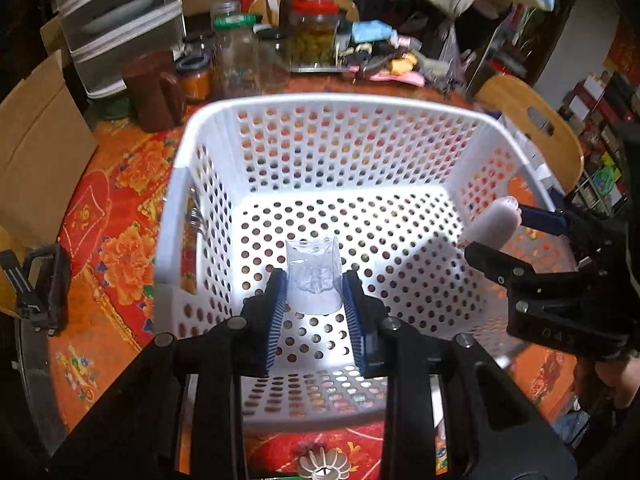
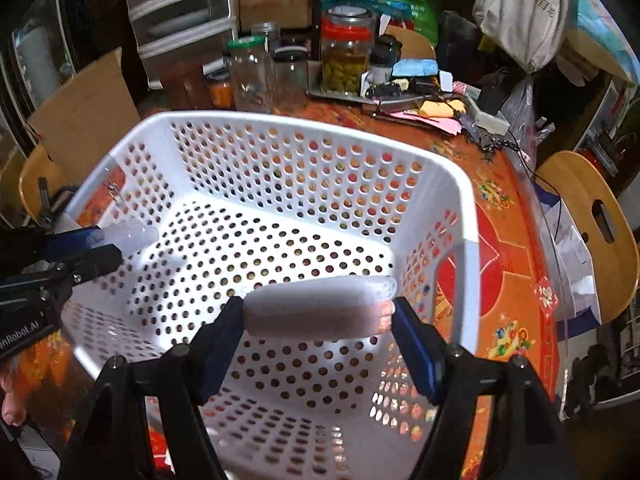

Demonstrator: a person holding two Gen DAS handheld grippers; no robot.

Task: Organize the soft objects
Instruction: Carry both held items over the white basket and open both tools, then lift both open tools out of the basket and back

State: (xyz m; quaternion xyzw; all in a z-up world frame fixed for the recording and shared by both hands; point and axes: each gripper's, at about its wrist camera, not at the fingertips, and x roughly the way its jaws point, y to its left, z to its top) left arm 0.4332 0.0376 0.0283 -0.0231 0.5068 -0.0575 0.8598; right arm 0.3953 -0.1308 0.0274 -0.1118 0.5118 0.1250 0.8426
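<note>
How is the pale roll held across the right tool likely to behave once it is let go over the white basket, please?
The pale roll looks soft and light: it spans the right tool, clamped end to end, without sagging. Being a rounded cylinder, it would probably roll a little on the white basket floor. Its matte, fuzzy-looking surface suggests it is not slippery, and it seems unlikely to break.

1. My basket [image 1: 336,104] is white, dotted all over with round holes.
2. The tablecloth [image 1: 120,208] is red-orange with orange flowers.
3. My gripper pads [image 1: 276,312] are blue on black arms.
4. The roll [image 2: 316,312] is pale, pinkish-white.
5. The packet [image 1: 314,280] is clear.
</note>
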